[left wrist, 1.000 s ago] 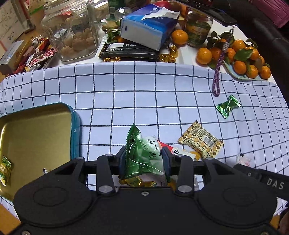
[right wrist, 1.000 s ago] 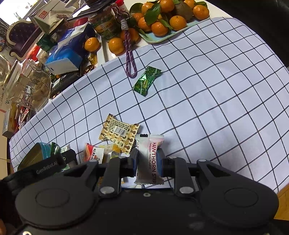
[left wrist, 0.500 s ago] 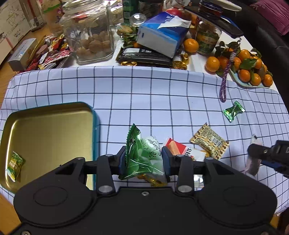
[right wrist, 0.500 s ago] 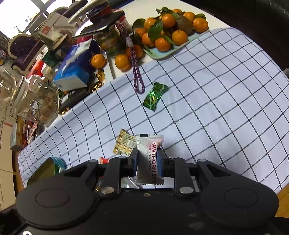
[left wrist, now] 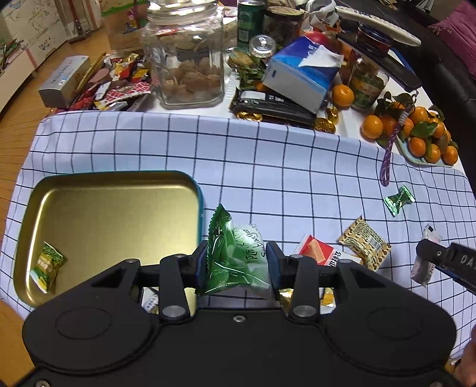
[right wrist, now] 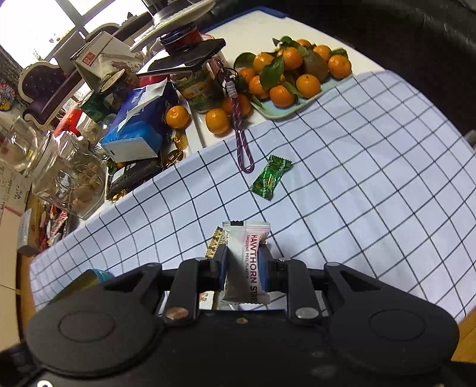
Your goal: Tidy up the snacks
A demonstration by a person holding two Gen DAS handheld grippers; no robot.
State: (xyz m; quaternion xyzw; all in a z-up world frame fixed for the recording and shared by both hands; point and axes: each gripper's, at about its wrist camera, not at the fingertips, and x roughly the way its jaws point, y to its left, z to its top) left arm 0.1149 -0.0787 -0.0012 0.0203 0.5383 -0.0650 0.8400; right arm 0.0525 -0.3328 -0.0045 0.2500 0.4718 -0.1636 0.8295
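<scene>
Around the white tabletop [left wrist: 346,131], half covered by a blue-checked cloth [left wrist: 267,166], lie a wooden floor [left wrist: 17,119] to its left, a dark leather sofa [left wrist: 446,74] to its right, and beyond its far end an ornate chair [right wrist: 41,86] under a bright window [right wrist: 44,20].

Left gripper [left wrist: 237,262] and right gripper [right wrist: 243,266] both clamped, angled downward.

Open checked cloth [left wrist: 267,166] spans the surface's middle, passable; the gold tin [left wrist: 113,214] holds one packet [left wrist: 46,266], otherwise bare; jar [left wrist: 184,56], tissue pack [left wrist: 300,76] and tangerines [left wrist: 422,140] wall the far edge.
</scene>
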